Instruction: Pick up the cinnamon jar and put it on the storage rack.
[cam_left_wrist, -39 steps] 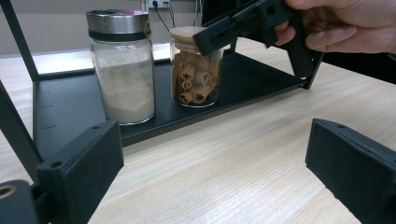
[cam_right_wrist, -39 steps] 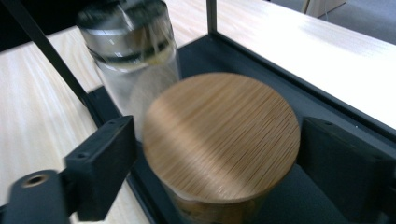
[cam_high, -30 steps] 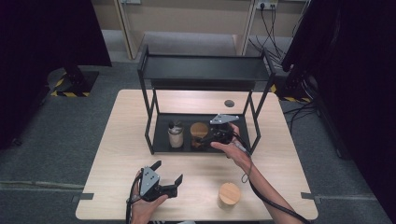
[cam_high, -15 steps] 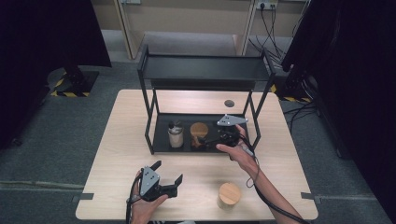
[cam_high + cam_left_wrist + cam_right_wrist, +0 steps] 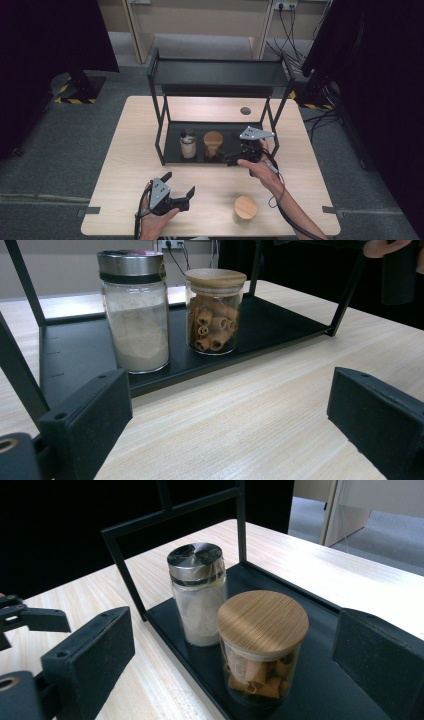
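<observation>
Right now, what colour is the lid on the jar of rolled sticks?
Light wooden tan with fine grain on the jar's lid; the right gripper view shows it best.

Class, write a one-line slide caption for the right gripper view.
Open right gripper facing a wooden-lidded jar of rolled sticks beside a steel-capped shaker of pale powder on the black rack's bottom shelf.

Three jars in all: two with wooden lids and one with a metal lid. One wooden-lidded jar (image 5: pixel 213 144) and the metal-lidded jar (image 5: pixel 188 145) stand on the bottom shelf of the single black rack (image 5: pixel 218 73); the other wooden-lidded jar (image 5: pixel 245 209) stands near the table's (image 5: pixel 130 150) front edge. Two grippers, one per hand.
</observation>
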The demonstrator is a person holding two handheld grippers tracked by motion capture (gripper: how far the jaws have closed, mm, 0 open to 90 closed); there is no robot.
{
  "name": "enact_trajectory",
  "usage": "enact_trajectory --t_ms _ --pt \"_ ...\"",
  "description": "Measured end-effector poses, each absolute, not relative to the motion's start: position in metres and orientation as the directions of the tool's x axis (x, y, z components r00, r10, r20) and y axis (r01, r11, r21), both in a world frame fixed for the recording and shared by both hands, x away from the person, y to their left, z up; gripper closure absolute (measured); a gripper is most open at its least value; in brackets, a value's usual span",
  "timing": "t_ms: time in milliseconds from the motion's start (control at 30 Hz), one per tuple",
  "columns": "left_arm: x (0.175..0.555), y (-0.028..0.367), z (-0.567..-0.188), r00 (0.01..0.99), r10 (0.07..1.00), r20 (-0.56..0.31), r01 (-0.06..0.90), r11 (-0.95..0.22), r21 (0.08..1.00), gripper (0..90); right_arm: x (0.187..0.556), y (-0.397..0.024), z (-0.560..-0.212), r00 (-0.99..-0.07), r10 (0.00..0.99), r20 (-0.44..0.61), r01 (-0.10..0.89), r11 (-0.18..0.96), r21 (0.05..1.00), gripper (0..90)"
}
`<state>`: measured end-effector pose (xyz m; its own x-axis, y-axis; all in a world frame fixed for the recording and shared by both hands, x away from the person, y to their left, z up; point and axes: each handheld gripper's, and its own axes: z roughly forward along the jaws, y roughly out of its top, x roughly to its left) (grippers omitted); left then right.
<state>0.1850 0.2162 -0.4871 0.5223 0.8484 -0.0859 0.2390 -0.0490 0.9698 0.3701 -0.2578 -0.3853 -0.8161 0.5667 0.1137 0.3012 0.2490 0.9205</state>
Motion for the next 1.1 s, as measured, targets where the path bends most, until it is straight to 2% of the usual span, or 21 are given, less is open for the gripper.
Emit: enact_trajectory --t_ms 1100 --pt "0.186 0.216 -0.488 0.520 0.850 -0.086 0.240 -0.048 0.969 3.3 0.321 -0.304 -0.404 -0.810 0.572 0.132 0.275 0.171 0.946 3.6"
